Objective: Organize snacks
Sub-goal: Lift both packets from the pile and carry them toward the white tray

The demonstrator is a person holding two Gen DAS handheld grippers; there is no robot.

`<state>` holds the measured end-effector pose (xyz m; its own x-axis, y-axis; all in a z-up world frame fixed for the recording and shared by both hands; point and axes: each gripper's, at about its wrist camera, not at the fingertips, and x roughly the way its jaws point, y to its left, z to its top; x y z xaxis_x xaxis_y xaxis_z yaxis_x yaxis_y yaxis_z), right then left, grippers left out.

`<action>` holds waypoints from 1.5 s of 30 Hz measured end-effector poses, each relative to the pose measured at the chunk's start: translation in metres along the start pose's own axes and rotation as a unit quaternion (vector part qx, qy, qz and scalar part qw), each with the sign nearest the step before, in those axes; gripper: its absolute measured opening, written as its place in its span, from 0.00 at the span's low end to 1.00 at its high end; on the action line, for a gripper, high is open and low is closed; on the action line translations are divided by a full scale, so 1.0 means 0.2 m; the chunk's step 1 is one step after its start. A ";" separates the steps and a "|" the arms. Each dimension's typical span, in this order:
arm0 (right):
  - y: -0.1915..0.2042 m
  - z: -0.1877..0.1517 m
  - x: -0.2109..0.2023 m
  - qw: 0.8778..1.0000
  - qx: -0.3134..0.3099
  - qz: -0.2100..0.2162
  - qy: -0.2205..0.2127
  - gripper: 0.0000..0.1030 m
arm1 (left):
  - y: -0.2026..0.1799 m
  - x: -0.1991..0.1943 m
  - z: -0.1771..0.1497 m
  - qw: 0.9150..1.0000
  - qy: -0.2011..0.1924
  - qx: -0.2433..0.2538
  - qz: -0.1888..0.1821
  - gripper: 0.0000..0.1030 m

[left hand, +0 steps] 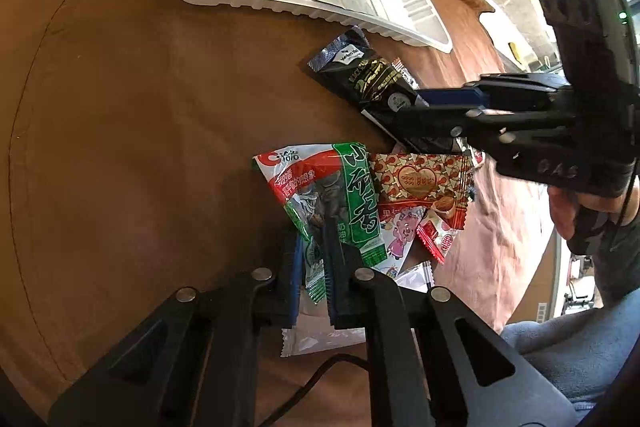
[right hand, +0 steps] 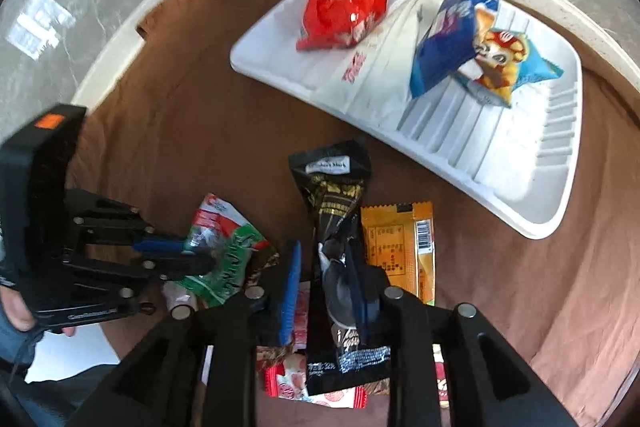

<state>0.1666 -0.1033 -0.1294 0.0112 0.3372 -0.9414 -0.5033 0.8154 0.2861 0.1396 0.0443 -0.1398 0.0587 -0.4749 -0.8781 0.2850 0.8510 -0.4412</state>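
My left gripper is shut on the lower corner of a green, white and red seed packet; the right wrist view shows the same grip on that packet. My right gripper points down over a long black packet. The packet lies between its fingers, and the blue left pad stands apart from it, so the gripper is open. The left wrist view shows that gripper at the black packet's near end. A white ribbed tray holds a red bag, a white packet and a blue packet.
A light-blue cartoon packet also lies in the tray. Loose snacks are piled near the grippers: an orange packet, a red-gold heart packet, small candies. A brown cloth covers the round table.
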 end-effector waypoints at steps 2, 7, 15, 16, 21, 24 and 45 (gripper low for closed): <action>0.01 0.01 0.02 1.000 -0.010 -0.006 0.004 0.26 | -0.01 0.00 0.00 1.000 0.000 0.003 0.001 0.07; 0.00 0.02 0.00 1.000 -0.004 -0.008 0.000 0.13 | -0.01 -0.01 0.00 1.000 -0.003 0.007 -0.004 0.05; 0.00 -0.01 -0.07 0.999 0.014 0.002 -0.032 0.08 | -0.01 -0.07 0.02 1.000 -0.017 0.005 -0.012 0.03; -0.01 -0.02 -0.09 0.999 0.017 0.005 -0.034 0.08 | -0.01 -0.08 0.02 1.000 -0.019 0.003 -0.015 0.03; -0.04 -0.04 -0.11 0.999 0.023 0.010 -0.039 0.07 | 0.00 -0.12 0.00 1.000 -0.025 0.000 -0.015 0.03; -0.04 -0.07 -0.12 0.999 0.018 0.005 -0.034 0.07 | 0.01 -0.12 -0.01 1.000 -0.022 0.002 -0.011 0.03; 0.05 0.03 0.02 0.998 0.014 -0.039 0.038 0.11 | -0.04 -0.10 -0.03 0.999 -0.033 0.024 -0.014 0.02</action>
<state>0.1672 -0.0912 -0.1299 -0.0171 0.2361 -0.9716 -0.4800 0.8505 0.2151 0.1298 0.0485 -0.1201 0.1126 -0.5133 -0.8508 0.3333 0.8262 -0.4543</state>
